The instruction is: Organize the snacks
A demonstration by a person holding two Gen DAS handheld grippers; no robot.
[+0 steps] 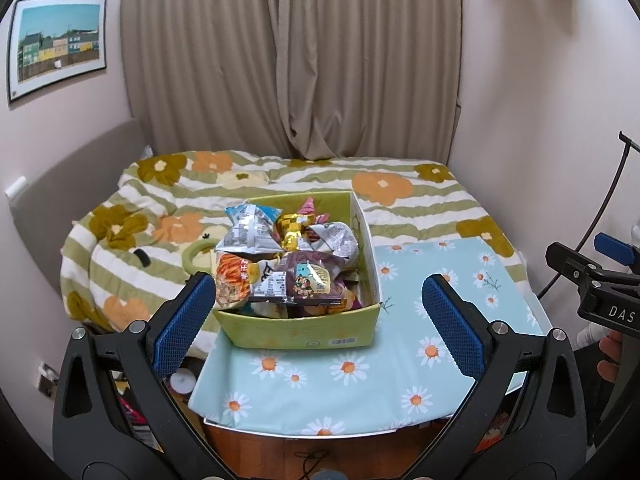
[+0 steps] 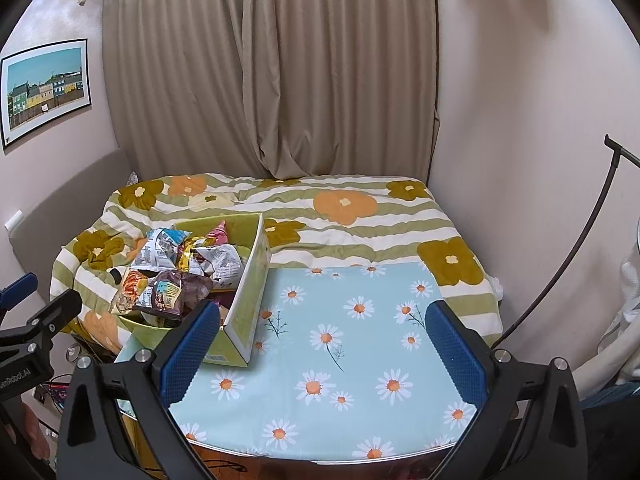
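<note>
A yellow-green cardboard box stands at the left of a small table with a daisy-print cloth. Several snack packets fill the box to above its rim: a purple bag, an orange-and-white bag, silver-blue packets and a gold one. My left gripper is open, its blue pads either side of the box front, short of it. My right gripper is open over bare cloth, right of the box.
Behind the table lies a bed with a green-striped flower quilt, then beige curtains. A framed picture hangs at the left. A curved black rod stands at the right wall. A hand holds the other gripper's handle.
</note>
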